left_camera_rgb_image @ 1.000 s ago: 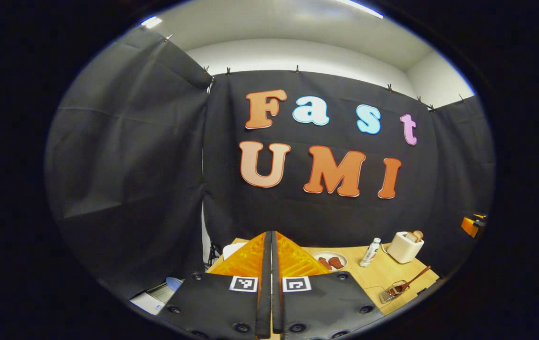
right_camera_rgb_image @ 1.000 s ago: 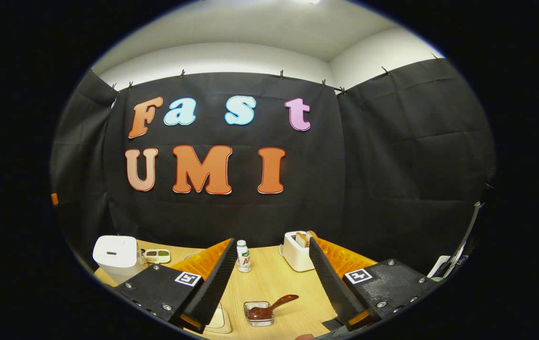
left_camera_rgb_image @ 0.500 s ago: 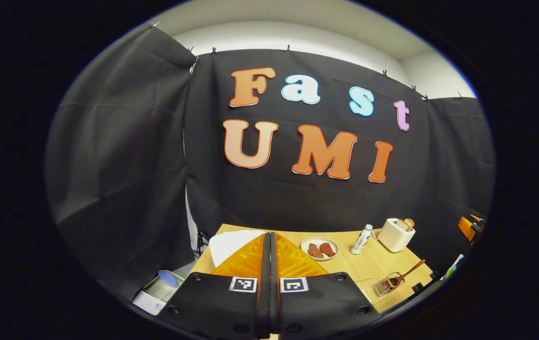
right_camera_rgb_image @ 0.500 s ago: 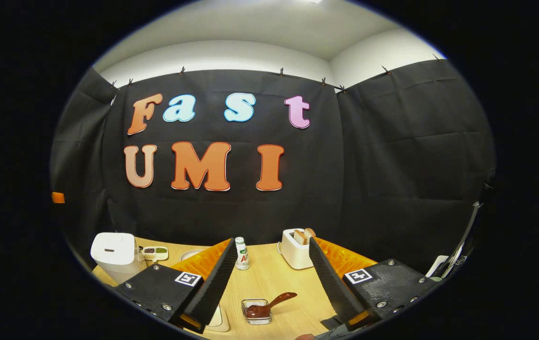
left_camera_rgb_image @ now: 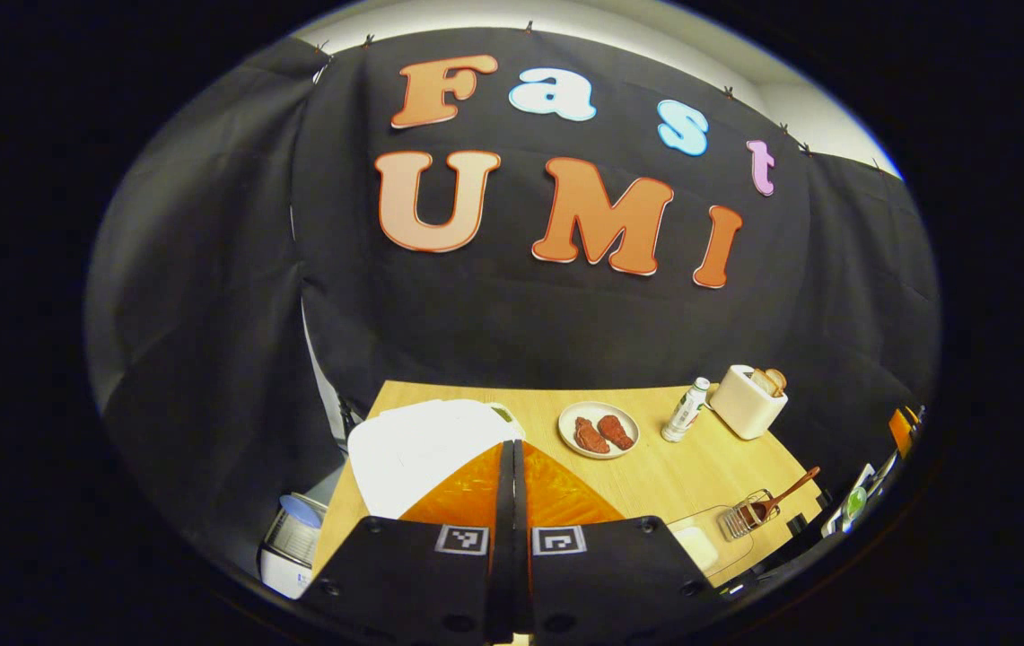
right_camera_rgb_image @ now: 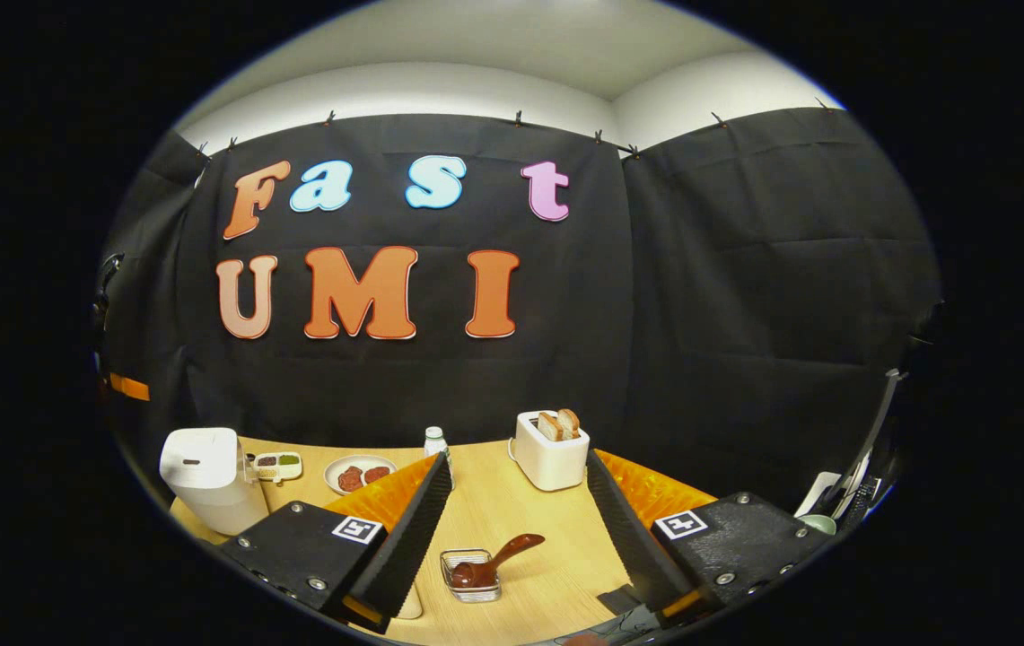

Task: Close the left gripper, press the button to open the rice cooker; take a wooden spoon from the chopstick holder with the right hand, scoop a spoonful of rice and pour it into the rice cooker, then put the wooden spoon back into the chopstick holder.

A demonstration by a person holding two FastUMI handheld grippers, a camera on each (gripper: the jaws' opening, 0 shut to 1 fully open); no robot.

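A: Why do we hold the left gripper [left_camera_rgb_image: 512,467] with its fingers pressed together?

B: So it makes one blunt tip for the button. We hold it above the white rice cooker [left_camera_rgb_image: 417,449] at the desk's [left_camera_rgb_image: 655,475] near-left corner, angled down toward the lid, which is shut.

A: And the right gripper [right_camera_rgb_image: 519,529]?

B: We hold it low over the desk's front edge with its fingers spread wide and nothing between them. The wooden spoon [right_camera_rgb_image: 495,563] leans in the wire chopstick holder [right_camera_rgb_image: 469,574] just ahead, handle tilted right, easy to grasp.
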